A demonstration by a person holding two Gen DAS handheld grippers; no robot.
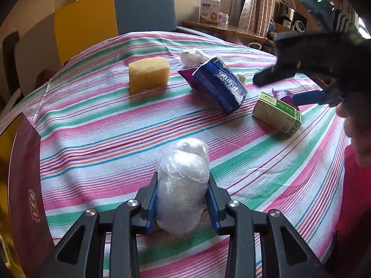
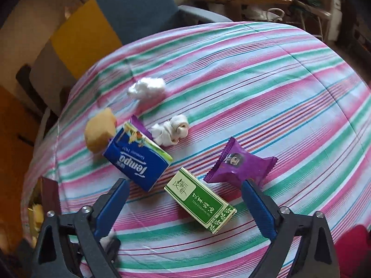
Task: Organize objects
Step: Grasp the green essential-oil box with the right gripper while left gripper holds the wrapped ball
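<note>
Left gripper pinches plastic-wrapped white bundle above striped tablecloth; we judge gentle squeeze best, wrap looks slippery. Right gripper spread wide, hovering over green box, purple packet just beyond. Tissue pack, sponge farther off. Open cloth right; maroon box at left edge.

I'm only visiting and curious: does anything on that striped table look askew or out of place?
Yes. The blue Tempo tissue pack lies tilted, propped on a purple wrapper beneath it rather than flat. Nothing looks spilled or damaged.
</note>
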